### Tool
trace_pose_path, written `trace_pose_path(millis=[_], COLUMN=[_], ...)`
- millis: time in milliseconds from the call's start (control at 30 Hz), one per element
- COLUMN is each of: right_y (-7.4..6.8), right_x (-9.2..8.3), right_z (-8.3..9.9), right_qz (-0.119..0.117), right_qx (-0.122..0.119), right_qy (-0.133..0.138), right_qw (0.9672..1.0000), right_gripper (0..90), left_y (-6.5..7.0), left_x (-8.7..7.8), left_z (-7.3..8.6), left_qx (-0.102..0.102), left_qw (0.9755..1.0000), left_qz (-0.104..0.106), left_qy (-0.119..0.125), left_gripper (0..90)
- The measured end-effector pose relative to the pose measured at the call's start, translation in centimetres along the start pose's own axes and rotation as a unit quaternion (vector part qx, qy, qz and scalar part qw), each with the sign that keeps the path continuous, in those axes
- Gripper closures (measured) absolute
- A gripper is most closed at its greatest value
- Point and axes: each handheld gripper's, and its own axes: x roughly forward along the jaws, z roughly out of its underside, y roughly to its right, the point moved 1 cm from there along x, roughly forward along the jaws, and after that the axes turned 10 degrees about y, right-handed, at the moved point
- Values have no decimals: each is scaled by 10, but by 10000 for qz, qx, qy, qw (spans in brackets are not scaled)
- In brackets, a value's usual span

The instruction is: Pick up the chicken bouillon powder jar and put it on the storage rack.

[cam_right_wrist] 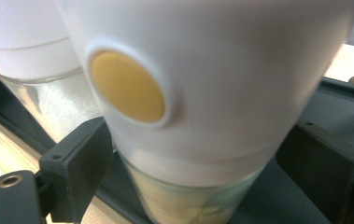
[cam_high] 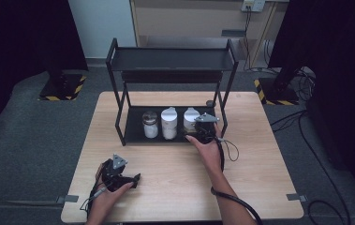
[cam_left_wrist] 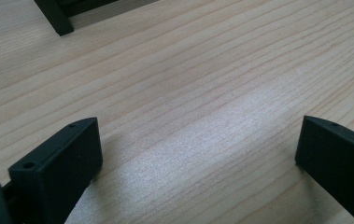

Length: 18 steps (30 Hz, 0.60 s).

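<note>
Three jars stand in a row on the lower shelf [cam_high: 134, 127] of a black two-tier rack. The right jar [cam_high: 189, 118] has a white lid with a round yellow spot [cam_right_wrist: 127, 86] and a glass body holding pale powder. My right gripper [cam_high: 202, 129] reaches into the rack at this jar. In the right gripper view its jaws [cam_right_wrist: 193, 168] stand on either side of the jar just under the lid, slightly off it, so it is open. My left gripper [cam_high: 135, 180] rests on the table near the front left, open [cam_left_wrist: 198, 154] over bare wood.
The middle jar [cam_high: 169, 123] with a white lid and the left jar [cam_high: 150, 124] with a metal lid stand close beside the right one. The rack's top shelf [cam_high: 170, 59] overhangs them. A small round thing [cam_high: 210, 103] lies behind the rack's right post.
</note>
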Motion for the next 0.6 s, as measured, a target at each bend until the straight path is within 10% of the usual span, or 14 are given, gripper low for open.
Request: trace_pose_path(millis=[600], right_y=[-7], right_x=[-23], right_z=[-2], right_qz=[38], right_qx=[-201], right_qy=[-13], right_qw=[9998], right_gripper=[80], left_y=[0], left_x=[0], left_z=[0], left_qx=[1], left_qw=[10000], left_qz=[-1], left_qy=[1], left_gripper=[0])
